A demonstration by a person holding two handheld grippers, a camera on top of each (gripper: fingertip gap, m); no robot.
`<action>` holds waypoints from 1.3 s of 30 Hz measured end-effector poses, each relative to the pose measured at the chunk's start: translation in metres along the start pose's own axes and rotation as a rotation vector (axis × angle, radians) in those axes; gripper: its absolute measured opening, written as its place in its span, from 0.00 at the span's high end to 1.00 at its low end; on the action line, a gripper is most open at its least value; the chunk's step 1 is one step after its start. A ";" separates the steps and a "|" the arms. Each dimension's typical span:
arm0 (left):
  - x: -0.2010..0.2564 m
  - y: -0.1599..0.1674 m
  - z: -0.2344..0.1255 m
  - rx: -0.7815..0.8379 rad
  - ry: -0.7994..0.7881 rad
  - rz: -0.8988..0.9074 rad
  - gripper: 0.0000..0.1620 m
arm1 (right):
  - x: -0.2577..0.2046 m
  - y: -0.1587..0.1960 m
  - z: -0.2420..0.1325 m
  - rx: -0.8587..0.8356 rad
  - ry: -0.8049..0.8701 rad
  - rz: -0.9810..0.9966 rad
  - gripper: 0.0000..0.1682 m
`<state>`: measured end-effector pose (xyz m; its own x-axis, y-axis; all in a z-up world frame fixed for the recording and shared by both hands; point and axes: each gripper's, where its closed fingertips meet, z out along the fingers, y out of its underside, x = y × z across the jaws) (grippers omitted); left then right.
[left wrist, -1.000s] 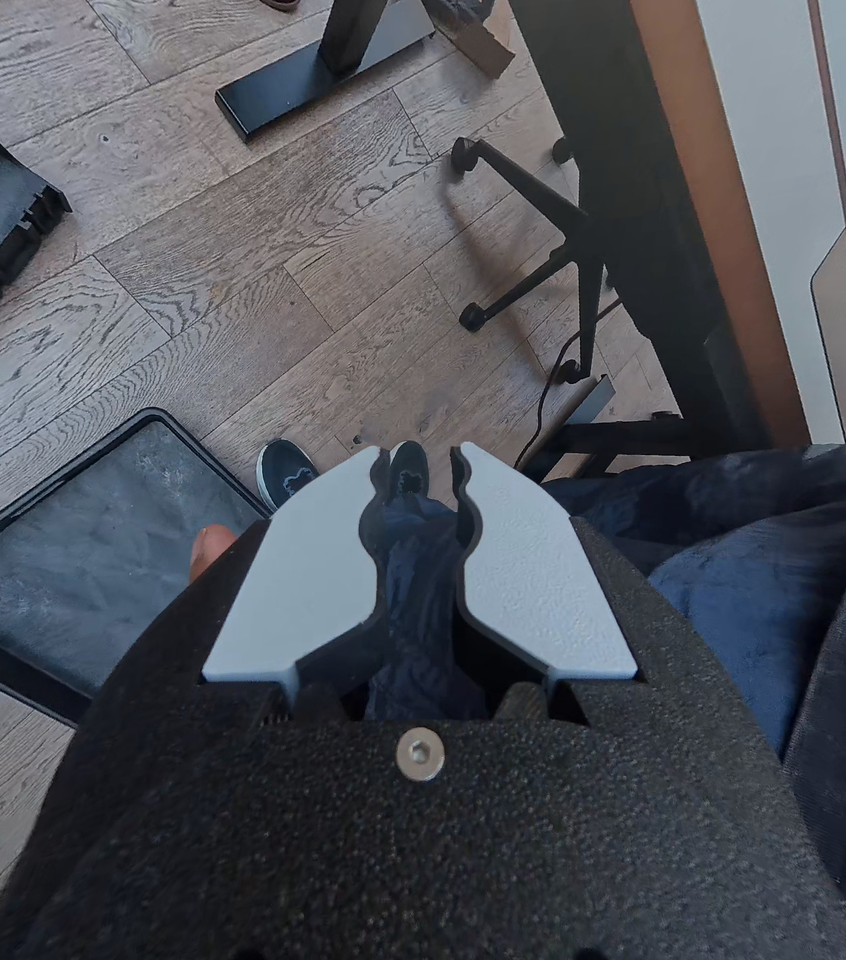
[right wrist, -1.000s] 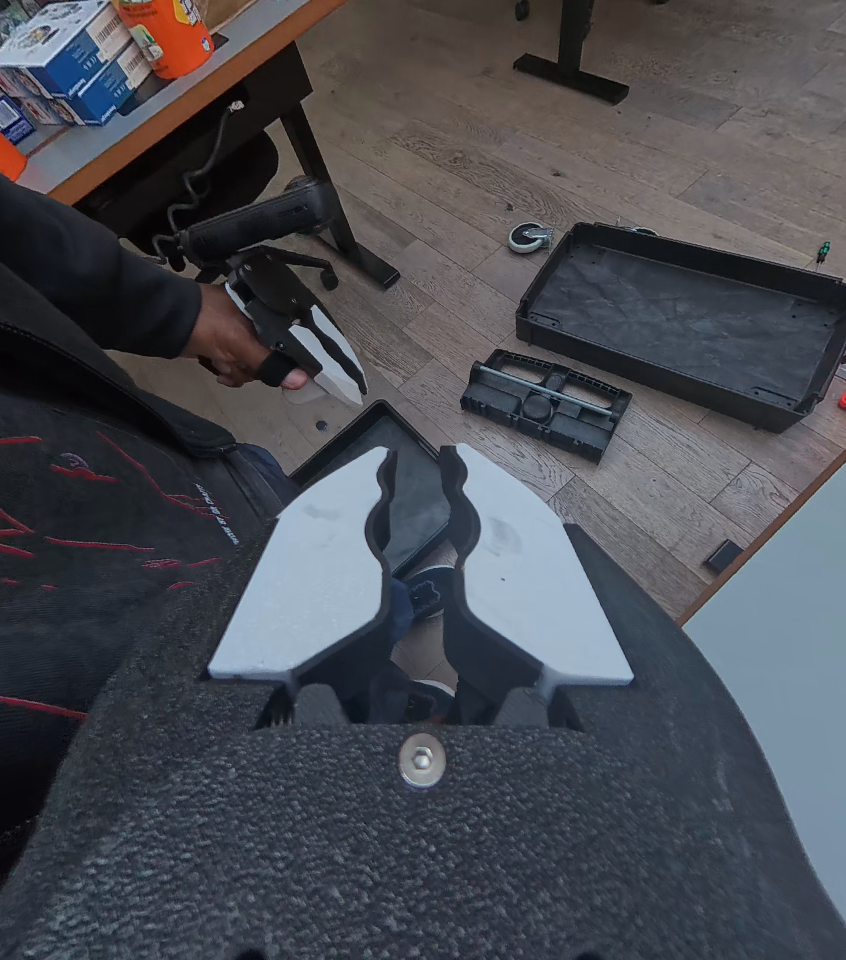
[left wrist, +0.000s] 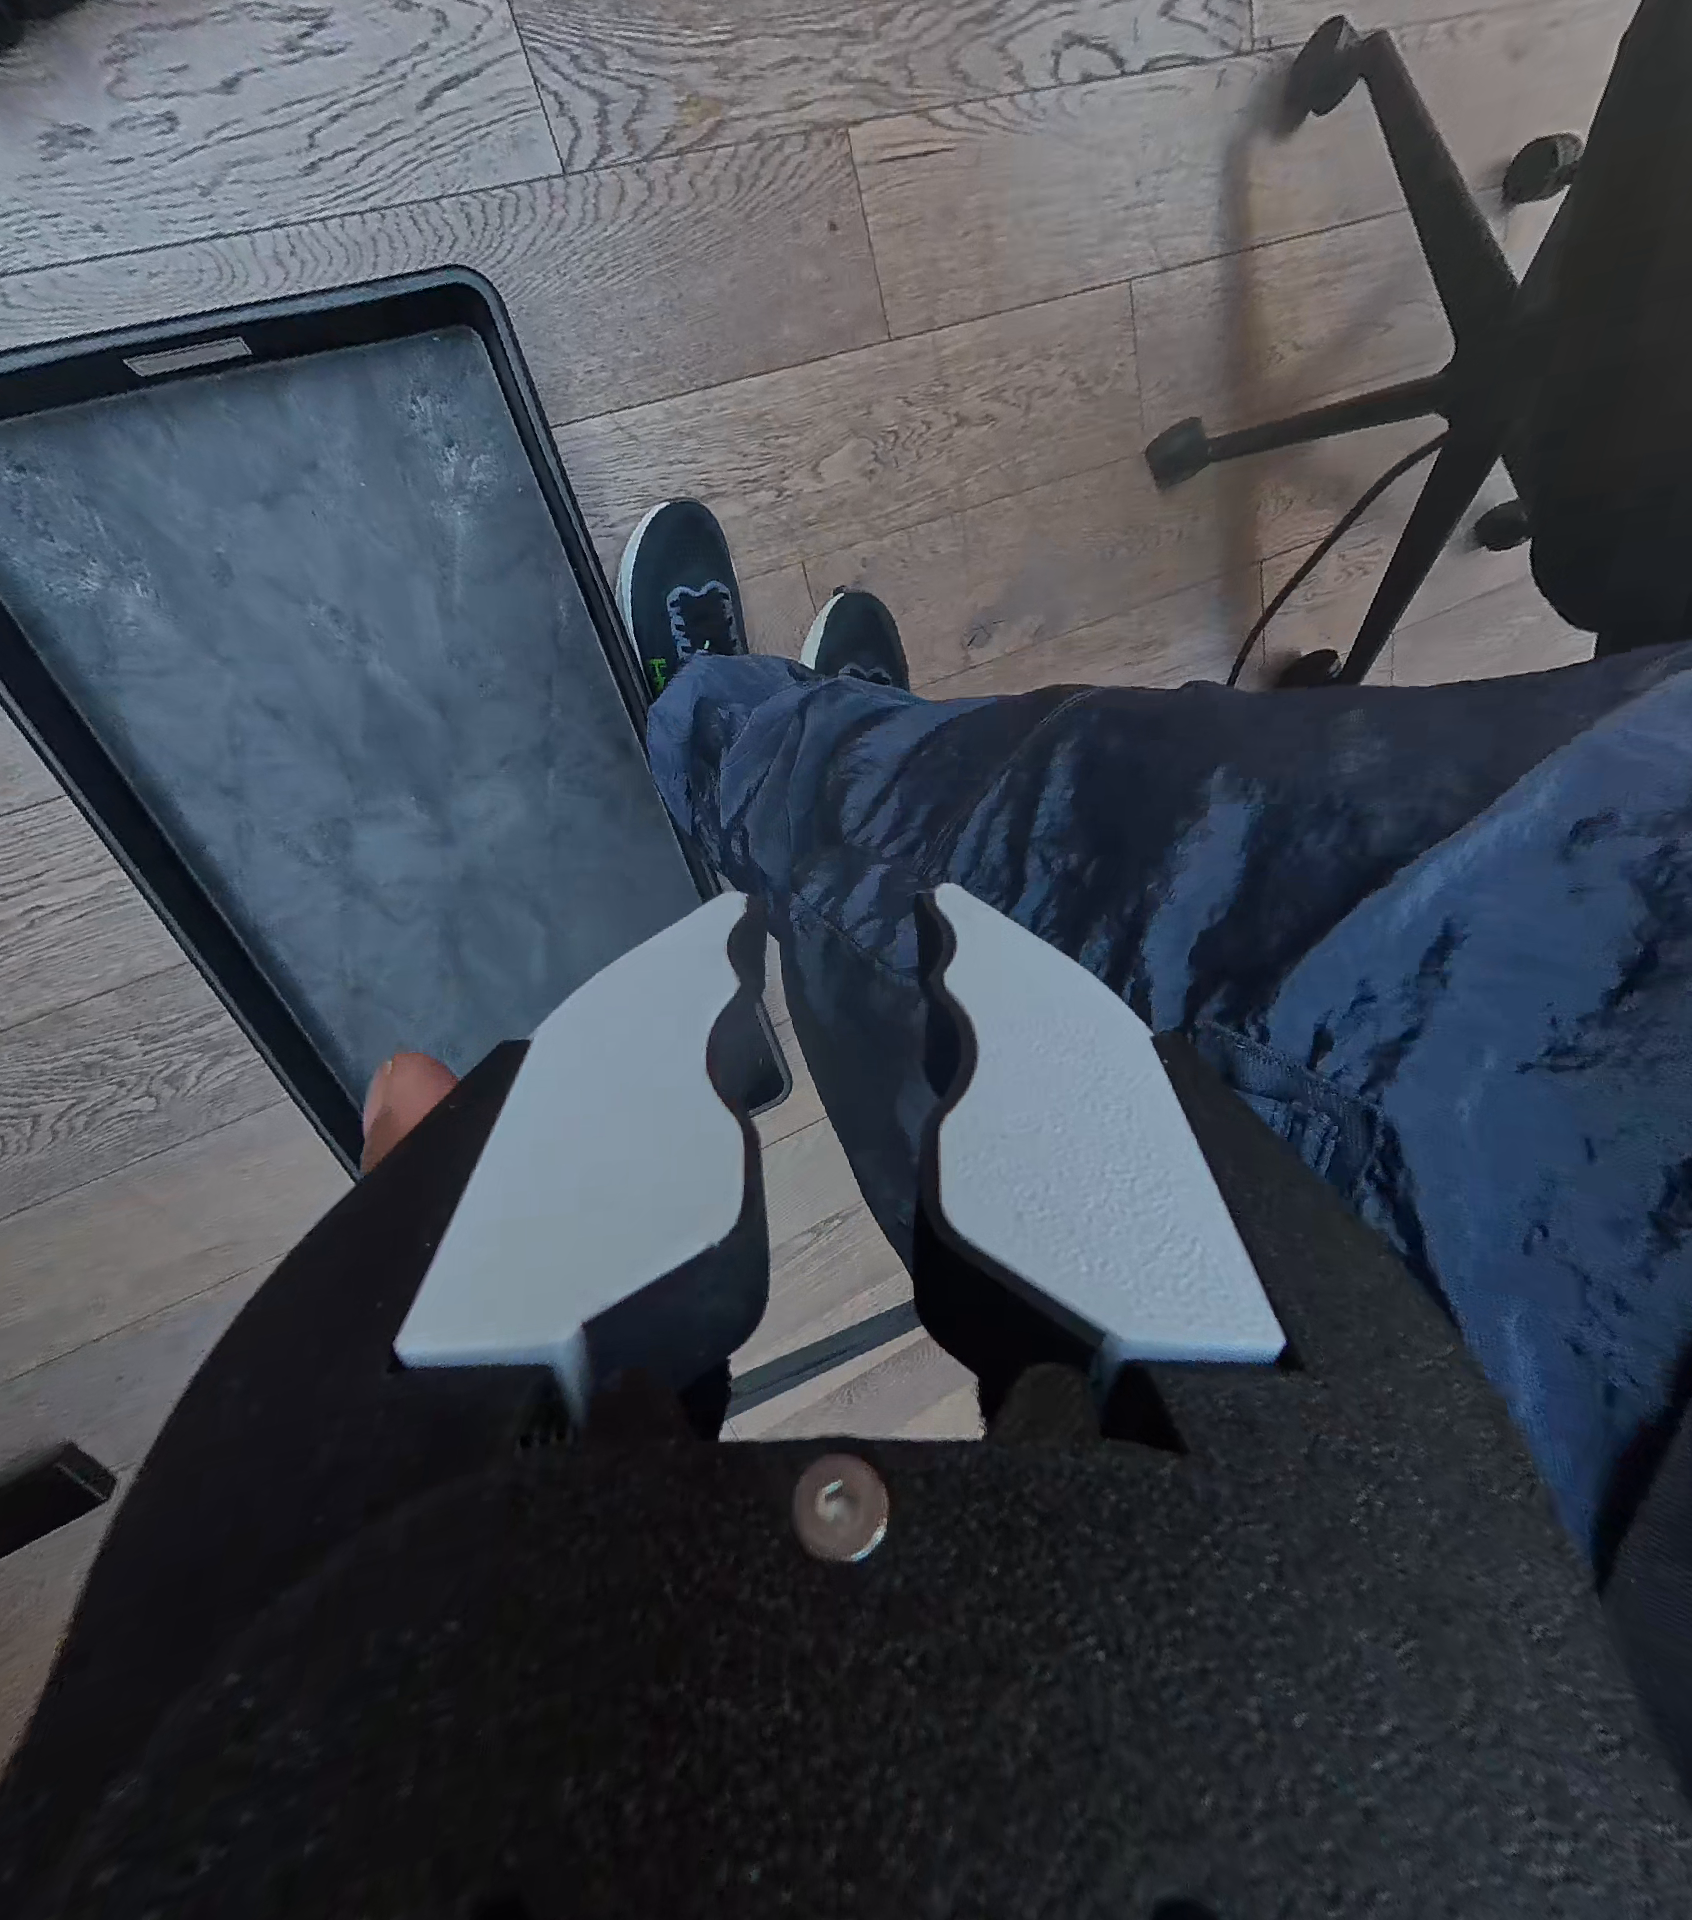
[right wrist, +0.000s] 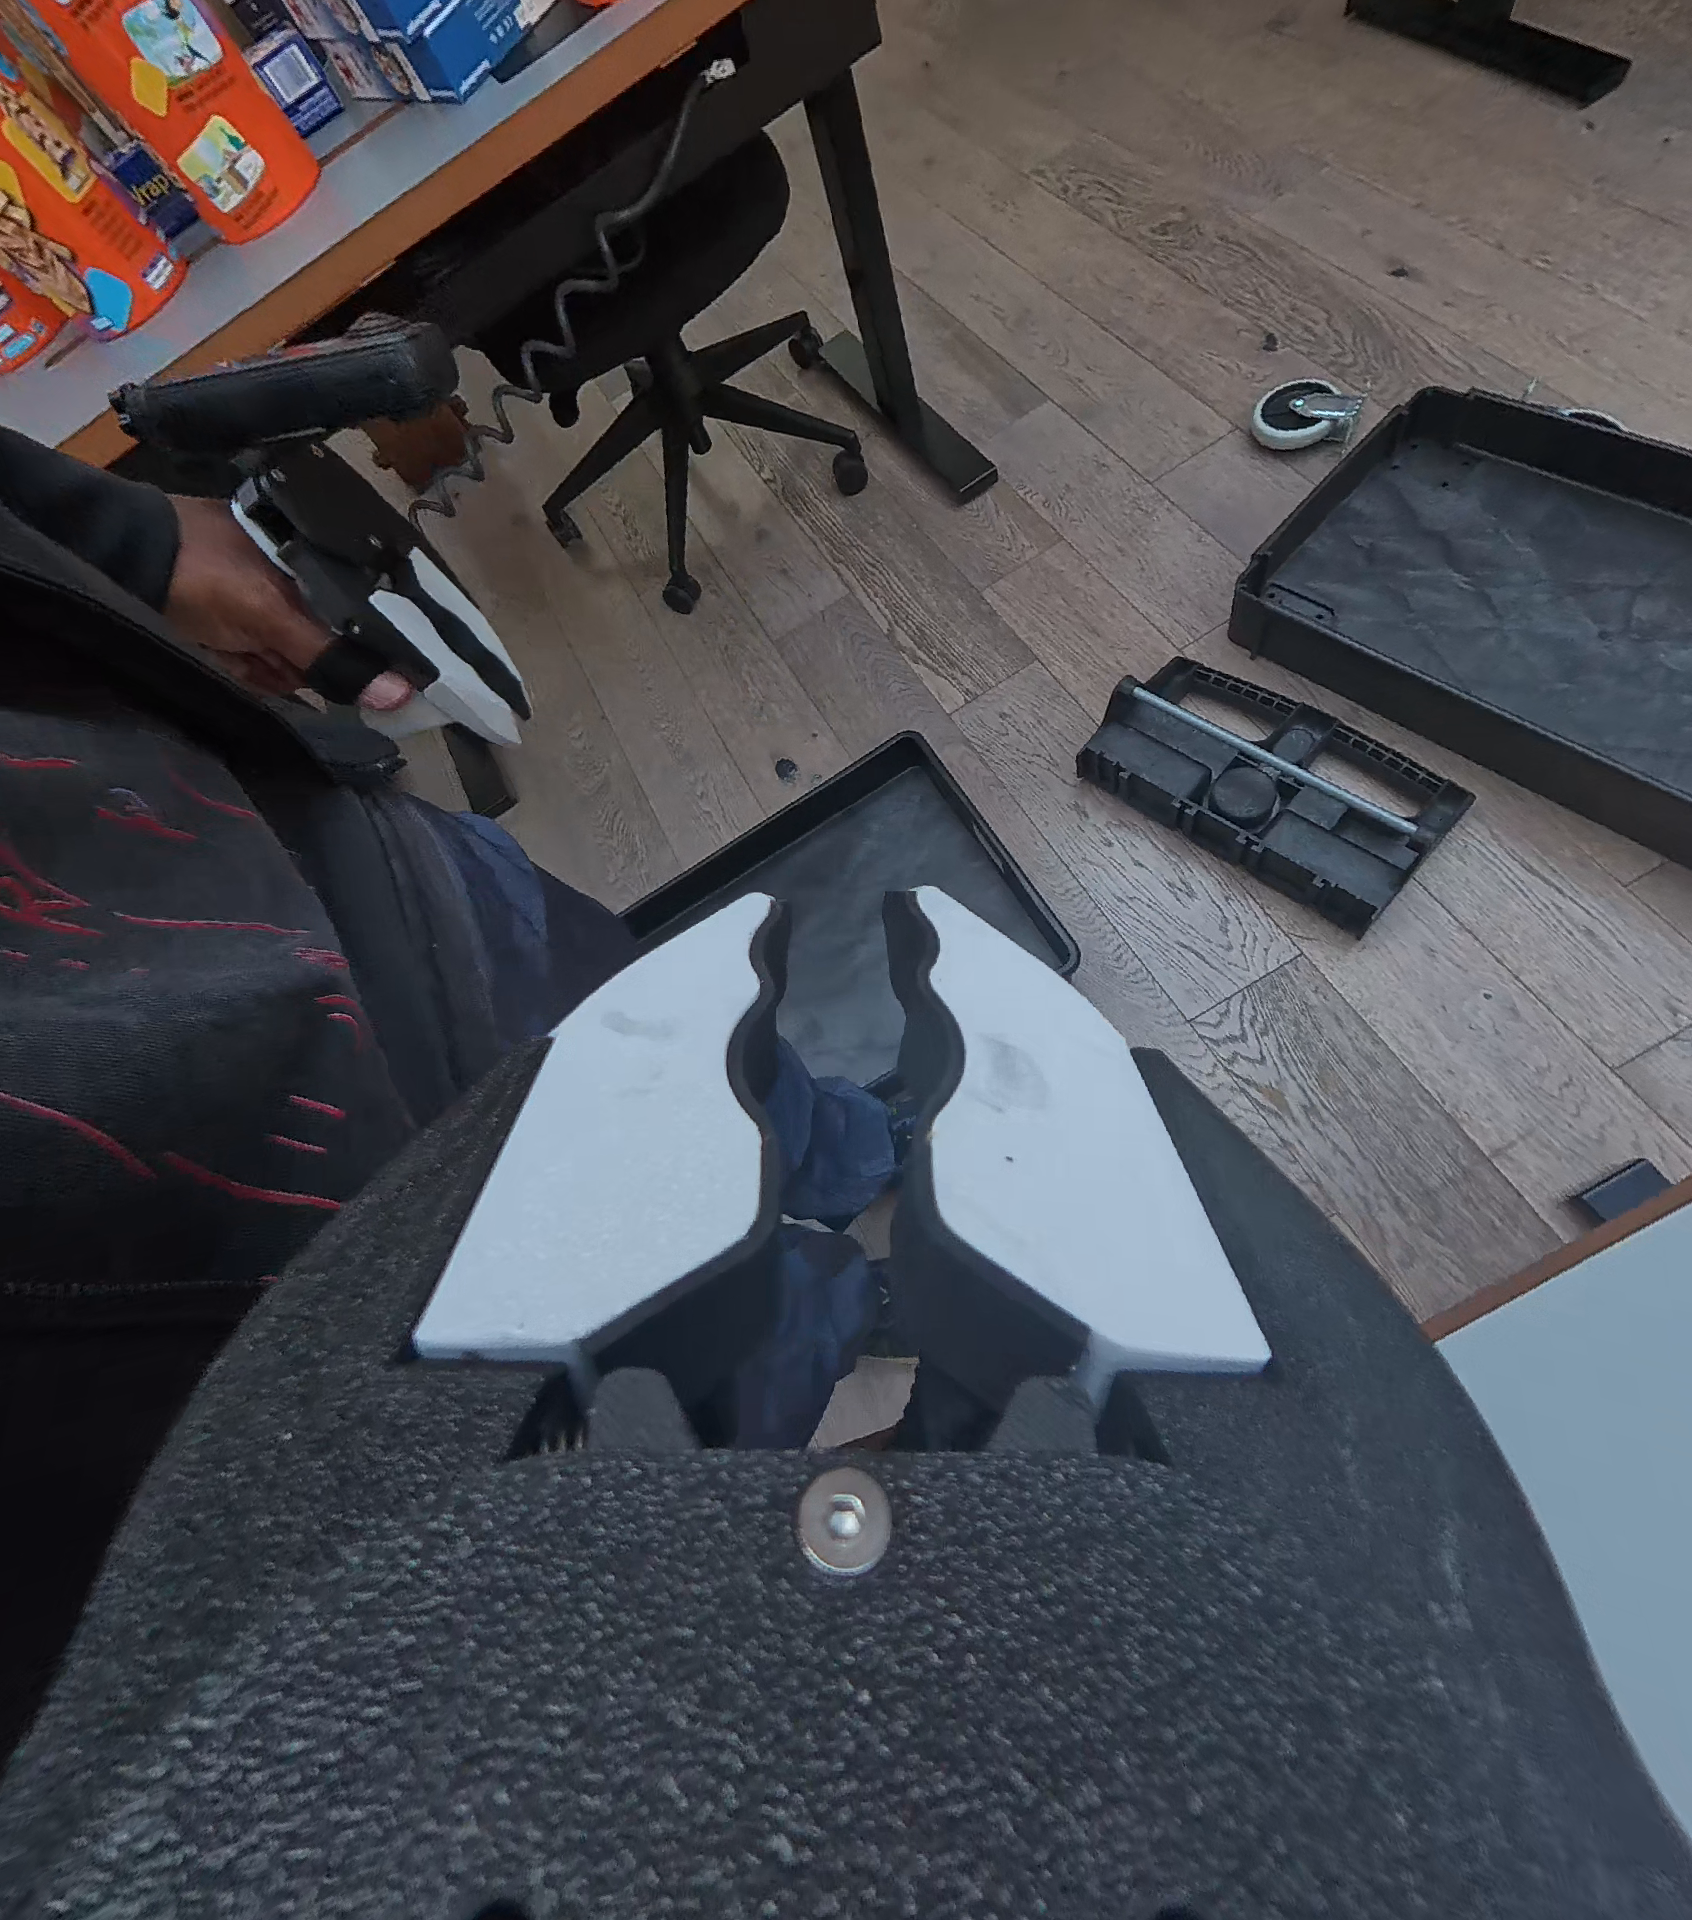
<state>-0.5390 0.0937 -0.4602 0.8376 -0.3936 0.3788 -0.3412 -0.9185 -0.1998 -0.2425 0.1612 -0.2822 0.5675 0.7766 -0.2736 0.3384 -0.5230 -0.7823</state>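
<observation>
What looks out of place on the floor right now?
A lone caster wheel lies loose on the wood floor beside the large black tray, apart from the black axle bracket. Both grippers, left and right, are open and empty.

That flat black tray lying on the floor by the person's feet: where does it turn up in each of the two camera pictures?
Left wrist view: the shallow black tray fills the left half, beside the shoes.
Right wrist view: the shallow black tray lies centre, partly hidden behind the right gripper.
Shared landmark: the blue trouser leg next to the tray.
</observation>
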 end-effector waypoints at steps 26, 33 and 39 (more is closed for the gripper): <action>0.048 0.012 -0.009 -0.005 -0.071 0.053 0.83 | -0.019 0.033 -0.022 0.056 -0.068 0.017 0.89; 0.046 0.018 -0.011 -0.016 -0.076 0.048 0.82 | -0.018 0.028 -0.017 0.052 -0.086 -0.005 0.89; 0.037 0.017 -0.021 -0.001 -0.094 0.032 0.82 | -0.021 0.024 -0.009 0.055 -0.099 0.003 0.89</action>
<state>-0.5231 0.0627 -0.4307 0.8626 -0.4173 0.2862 -0.3685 -0.9057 -0.2098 -0.2400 0.1291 -0.2903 0.4903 0.8075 -0.3279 0.2936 -0.5073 -0.8102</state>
